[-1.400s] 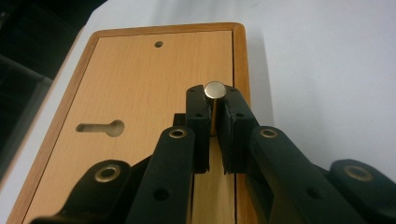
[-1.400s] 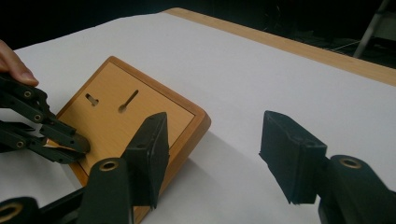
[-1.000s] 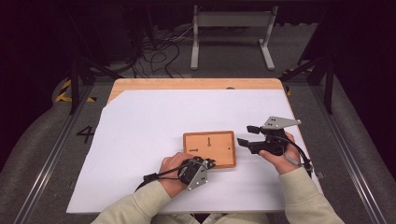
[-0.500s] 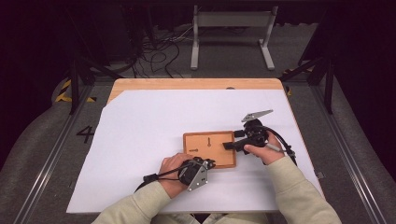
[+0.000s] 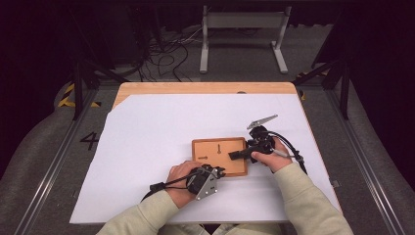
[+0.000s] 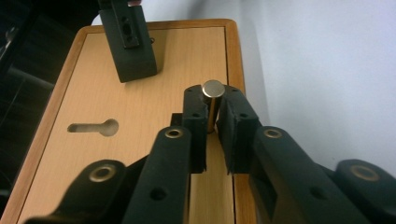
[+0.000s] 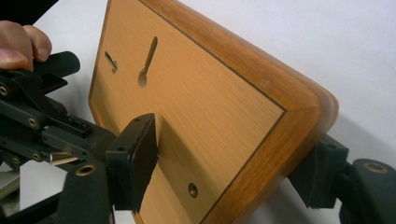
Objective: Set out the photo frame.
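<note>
- The wooden board [image 5: 219,155] is laid on the white table [image 5: 147,147], near its front edge.
- A brass pin [image 6: 213,100] is clamped upright by the left gripper [image 6: 214,109].
- The board's corner is straddled by the right gripper [image 7: 224,177], whose jaws have just been closing.

One wooden board [image 5: 219,155]; one brass pin [image 6: 212,100]; two keyhole slots [image 7: 147,62]

This looks like a lab or recording studio: a white-covered table [image 5: 147,147] stands between aluminium rails [image 5: 44,181] on grey floor marked with a 4 [image 5: 90,140], loose cables [image 5: 166,54] and a metal stand [image 5: 242,29] behind, black curtains all round.
</note>
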`<state>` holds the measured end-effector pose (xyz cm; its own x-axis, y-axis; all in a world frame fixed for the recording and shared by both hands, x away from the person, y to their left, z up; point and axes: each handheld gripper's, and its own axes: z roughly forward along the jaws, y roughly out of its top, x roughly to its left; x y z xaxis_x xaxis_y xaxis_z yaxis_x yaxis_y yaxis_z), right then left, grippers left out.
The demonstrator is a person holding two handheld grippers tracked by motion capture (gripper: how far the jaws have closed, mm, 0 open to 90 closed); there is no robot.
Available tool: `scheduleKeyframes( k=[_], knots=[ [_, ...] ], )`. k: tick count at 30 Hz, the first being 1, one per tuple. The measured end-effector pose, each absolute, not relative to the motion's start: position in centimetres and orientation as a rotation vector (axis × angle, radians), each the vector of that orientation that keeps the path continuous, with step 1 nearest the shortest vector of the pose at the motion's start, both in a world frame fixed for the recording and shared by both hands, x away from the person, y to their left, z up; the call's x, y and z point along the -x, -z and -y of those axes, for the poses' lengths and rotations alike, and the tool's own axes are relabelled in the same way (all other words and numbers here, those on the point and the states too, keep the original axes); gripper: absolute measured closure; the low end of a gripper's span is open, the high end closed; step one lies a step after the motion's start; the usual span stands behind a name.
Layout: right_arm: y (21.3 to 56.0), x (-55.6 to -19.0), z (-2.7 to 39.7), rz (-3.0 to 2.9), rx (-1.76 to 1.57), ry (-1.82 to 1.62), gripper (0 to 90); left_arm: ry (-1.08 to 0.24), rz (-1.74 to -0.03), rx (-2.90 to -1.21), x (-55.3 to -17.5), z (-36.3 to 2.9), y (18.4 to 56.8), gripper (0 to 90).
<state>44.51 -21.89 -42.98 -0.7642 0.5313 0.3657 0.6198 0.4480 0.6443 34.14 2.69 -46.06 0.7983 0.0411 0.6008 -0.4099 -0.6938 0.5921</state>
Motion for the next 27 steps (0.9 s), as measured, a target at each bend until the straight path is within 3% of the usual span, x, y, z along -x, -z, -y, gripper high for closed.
scheduleKeyframes(
  k=[3,7,17,27],
  knots=[
    [42.9,-44.5,21.9,2.586,1.024,1.216,32.2,-0.747,0.271,-2.245,-34.1,-2.8,45.9,74.5],
    [42.7,-44.3,22.0,2.599,1.011,1.216,33.4,-0.652,0.203,-2.258,-34.1,-3.9,45.5,60.6],
    [42.2,-43.7,21.8,2.657,0.989,1.223,33.6,-0.508,-0.005,-2.148,-33.9,-8.5,43.8,51.9],
    [41.6,-42.2,21.6,2.769,0.930,1.263,33.7,-0.503,-0.241,-2.070,-35.1,-13.0,43.0,46.1]
  ],
)
